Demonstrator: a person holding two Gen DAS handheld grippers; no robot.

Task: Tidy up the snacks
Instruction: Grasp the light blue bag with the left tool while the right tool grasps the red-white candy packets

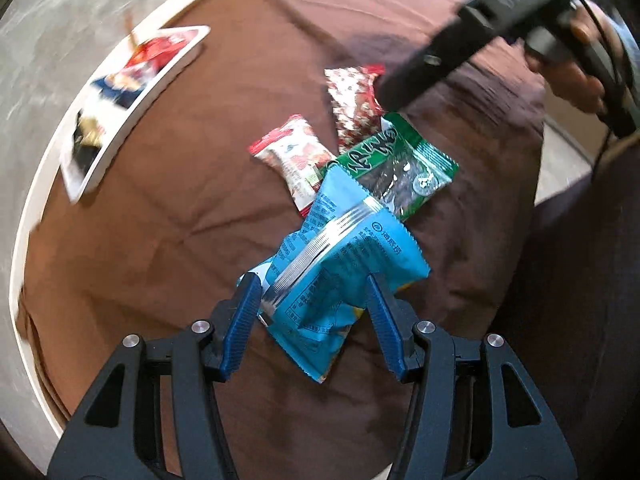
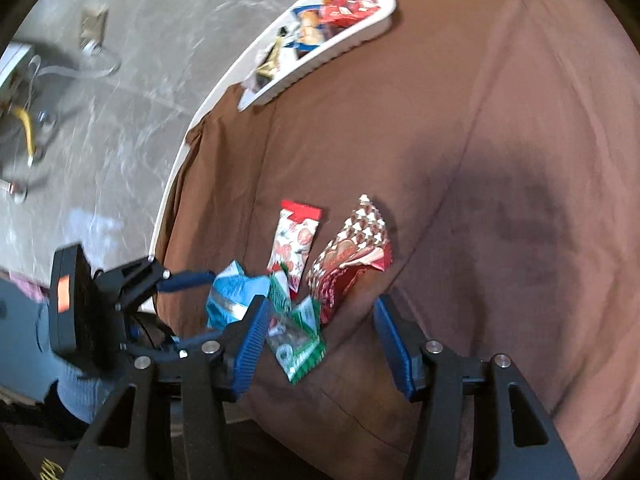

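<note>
the crinkled light-blue foil snack packet with a silver seam lies on the brown cloth-covered table, at the near end of a small heap. its long axis runs diagonally, from between the left gripper's blue ribbed pads up toward the green-and-clear packet that it partly overlaps. the jaws stand about half open and straddle the packet's lower half, both pads seeming just clear of the foil. beyond lie a white-and-red wrapped sweet and a red-and-white patterned pouch. the right gripper, also part open with nothing held, hangs over the green packet and the pouch. the white rectangular tray already holding snacks sits well apart at the table's far edge. the left hand is plainly nearer the blue packet; closing should catch it across its width.
</note>
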